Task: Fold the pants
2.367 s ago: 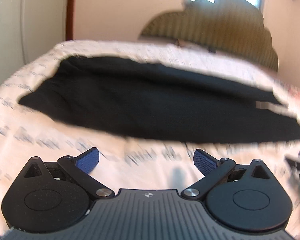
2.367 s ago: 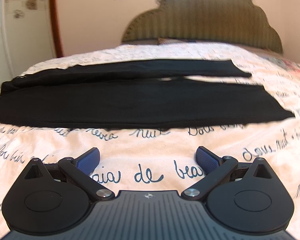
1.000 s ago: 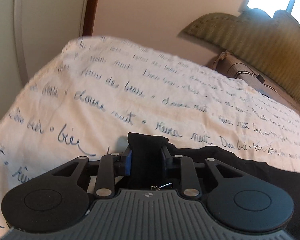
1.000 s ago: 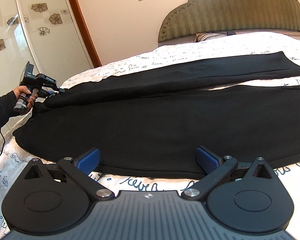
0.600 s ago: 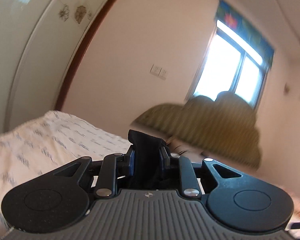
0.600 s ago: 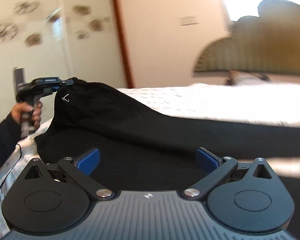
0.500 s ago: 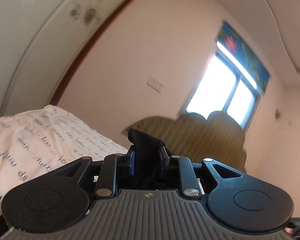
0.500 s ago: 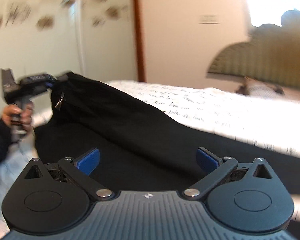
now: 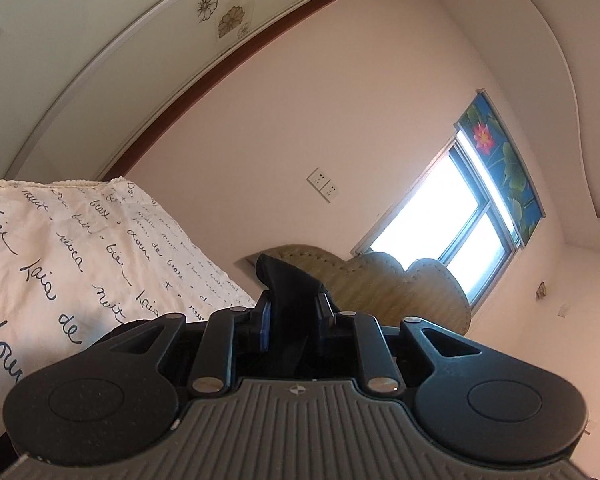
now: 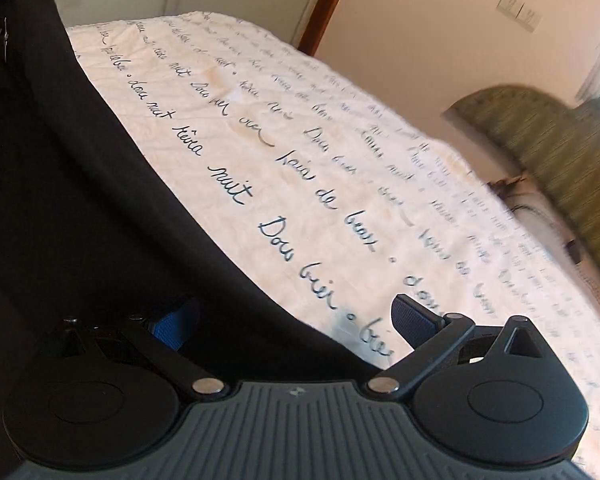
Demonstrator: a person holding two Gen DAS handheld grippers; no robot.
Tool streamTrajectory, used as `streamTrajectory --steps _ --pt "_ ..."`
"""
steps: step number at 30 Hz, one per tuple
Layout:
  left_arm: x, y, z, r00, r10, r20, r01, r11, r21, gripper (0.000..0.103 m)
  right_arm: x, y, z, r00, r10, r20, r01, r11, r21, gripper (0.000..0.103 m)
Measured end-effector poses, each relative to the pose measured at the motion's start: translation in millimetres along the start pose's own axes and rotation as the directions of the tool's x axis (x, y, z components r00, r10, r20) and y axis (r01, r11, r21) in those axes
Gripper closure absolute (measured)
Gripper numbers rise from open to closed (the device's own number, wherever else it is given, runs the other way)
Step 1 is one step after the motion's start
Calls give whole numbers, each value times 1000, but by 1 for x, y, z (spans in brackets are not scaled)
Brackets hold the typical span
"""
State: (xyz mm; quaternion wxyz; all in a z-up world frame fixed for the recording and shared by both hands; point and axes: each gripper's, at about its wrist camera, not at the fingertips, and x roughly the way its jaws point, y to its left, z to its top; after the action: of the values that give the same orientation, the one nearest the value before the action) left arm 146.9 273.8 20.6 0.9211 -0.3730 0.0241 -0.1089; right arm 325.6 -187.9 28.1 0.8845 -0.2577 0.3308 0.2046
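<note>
Bedspread (image 10: 340,152) with script print under black pants (image 10: 80,200); headboard (image 10: 560,140) beyond.

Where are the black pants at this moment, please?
In the right wrist view the black pants fill the left side, lifted over the printed bedspread; one end is clamped in the left gripper.

Cream bedspread (image 10: 340,128) with dark cursive script — olive padded headboard (image 9: 396,284), bright window (image 9: 448,224), wall sockets (image 9: 323,185).

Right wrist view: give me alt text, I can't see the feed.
Black pants rise from the script-printed bedspread toward the upper left; the right gripper, jaws wide and closing, straddles their edge. An olive headboard stands beyond.
</note>
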Motion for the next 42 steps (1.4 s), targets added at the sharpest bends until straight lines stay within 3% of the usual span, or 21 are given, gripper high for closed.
streamTrajectory --steps 2,6,8,13,17,19,22,26,28,30,31,36,42 --pt "1 0 -1 1000 -5 -1 5 1000 -6 83 2 -4 3 999 50 -16 -49 998 39 79" --pt "-1 5 1 1000 -5 -1 5 1000 -11 83 1 -6 9 993 112 -35 -109 990 88 82" --pt "-3 6 0 1000 3 3 -3 1000 -13 83 -5 -3 11 992 118 -39 -114 989 91 90" --pt "-10 12 5 999 35 14 -34 997 -68 83 -49 4 14 993 108 38 -111 989 94 95" --pt "-23 9 20 999 -37 -4 36 985 -169 82 -103 34 0 987 149 61 -154 984 84 95" --pt "-32 6 23 997 -65 -40 56 981 -187 72 -125 57 -20 977 203 64 -209 972 108 95" --pt "-41 12 13 989 7 -145 -34 982 -188 62 -134 100 -54 967 254 34 -256 960 117 95" --pt "-54 14 0 948 158 -275 -199 971 -129 62 -121 117 -79 964 263 38 -265 947 184 95" --pt "-66 5 -3 932 209 -296 -242 967 -78 55 -118 115 -81 964 258 66 -266 939 219 95" --pt "-80 -3 -3 913 269 -305 -297 954 -46 34 -115 114 -83 963 256 82 -268 932 245 95" --pt "-87 -4 -3 910 283 -304 -311 949 -50 33 -114 114 -85 963 255 89 -269 930 252 96" --pt "-116 -5 -2 917 278 -285 -328 933 -146 31 -114 118 -98 960 242 139 -273 919 285 96" --pt "-106 0 -6 916 234 -325 -327 906 -268 30 -114 118 -111 953 219 207 -280 900 334 96"
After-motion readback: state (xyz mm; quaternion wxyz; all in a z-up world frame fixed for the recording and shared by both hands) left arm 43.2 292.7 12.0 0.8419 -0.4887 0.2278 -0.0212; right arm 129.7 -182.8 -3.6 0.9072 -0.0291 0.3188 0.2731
